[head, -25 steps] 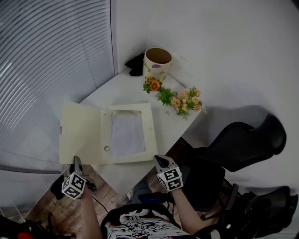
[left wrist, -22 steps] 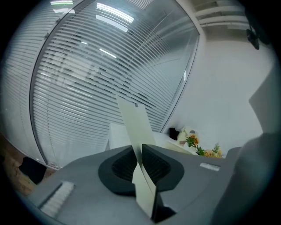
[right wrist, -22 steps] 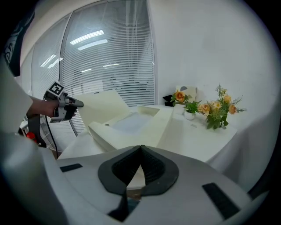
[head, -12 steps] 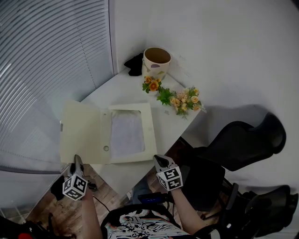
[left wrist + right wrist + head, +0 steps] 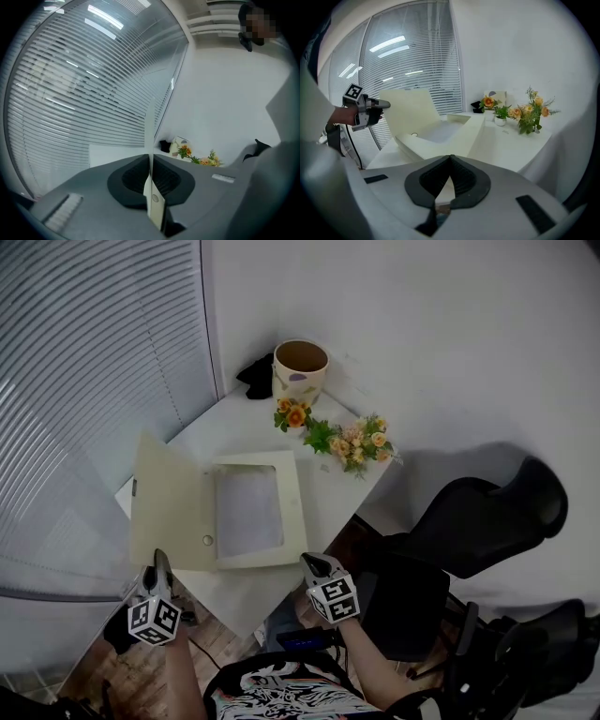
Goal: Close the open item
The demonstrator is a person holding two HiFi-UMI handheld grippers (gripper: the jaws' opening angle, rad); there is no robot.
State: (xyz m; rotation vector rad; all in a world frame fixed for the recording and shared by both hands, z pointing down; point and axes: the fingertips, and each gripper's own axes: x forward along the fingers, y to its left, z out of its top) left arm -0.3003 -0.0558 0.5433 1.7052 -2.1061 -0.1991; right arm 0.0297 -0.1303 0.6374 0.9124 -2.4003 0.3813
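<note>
White table (image 5: 330,507) by the blinds, black chair (image 5: 478,521) to its right. Cream folder (image 5: 251,514) lies open on the table's near-left part, w/ its cover flap (image 5: 169,502) tilted up past the left edge. Pot (image 5: 300,371) at the back corner, flower sprigs (image 5: 352,442) just in front of it. L gripper (image 5: 161,565) has just been closing its jaws, now pinching the flap's near edge. R gripper (image 5: 315,564) hangs near the table's front edge, jaws pressed together, nothing btwn them.
</note>
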